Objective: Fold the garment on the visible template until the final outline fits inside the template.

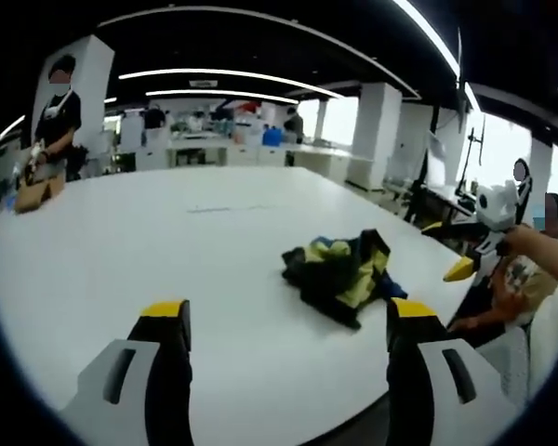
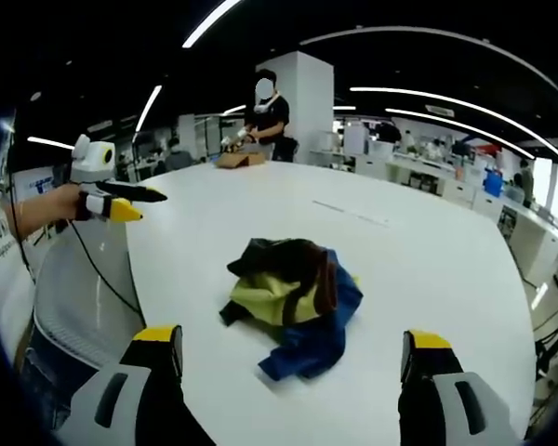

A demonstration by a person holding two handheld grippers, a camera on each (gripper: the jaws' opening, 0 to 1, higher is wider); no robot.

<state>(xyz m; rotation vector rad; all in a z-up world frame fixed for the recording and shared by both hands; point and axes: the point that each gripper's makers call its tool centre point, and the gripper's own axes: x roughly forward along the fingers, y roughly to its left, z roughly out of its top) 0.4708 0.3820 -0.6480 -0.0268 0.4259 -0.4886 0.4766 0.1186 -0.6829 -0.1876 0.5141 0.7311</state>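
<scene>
A: In the left gripper view, what did you see?

B: The left hand-held gripper (image 1: 288,321) was released. Its two jaws, black with yellow tips, stood wide apart above the near part of the white surface (image 1: 158,232), and nothing was between them.

A: And the garment?

B: The garment (image 1: 339,272) lay crumpled in a heap on the surface, beyond the jaws and a little toward the right jaw, not touching either one. It was dark, with yellow-green and blue parts. At the right edge of this view the right hand-held gripper (image 1: 465,264) showed, held by a hand (image 1: 519,240) off the edge of the surface, apart from the garment. I could not tell its state from here.

A: Anything farther away?

B: A person (image 1: 58,121) in a dark shirt stood at the far left end of the surface, beside a brown box (image 1: 35,193).

A: Now the right gripper view.

B: There the right hand-held gripper (image 2: 293,339) was also released, its jaws wide apart and holding nothing. The garment (image 2: 293,302) lay between them but farther ahead on the surface (image 2: 428,251), apart from both jaws. The left hand-held gripper (image 2: 135,203) came in from the left, held by a hand (image 2: 60,200) over the edge of the surface, well apart from the garment. The person (image 2: 265,116) stood at the far end, with the box (image 2: 240,159) near.

A: Did you see a template?

B: I could not make out any outline on the surface.
</scene>
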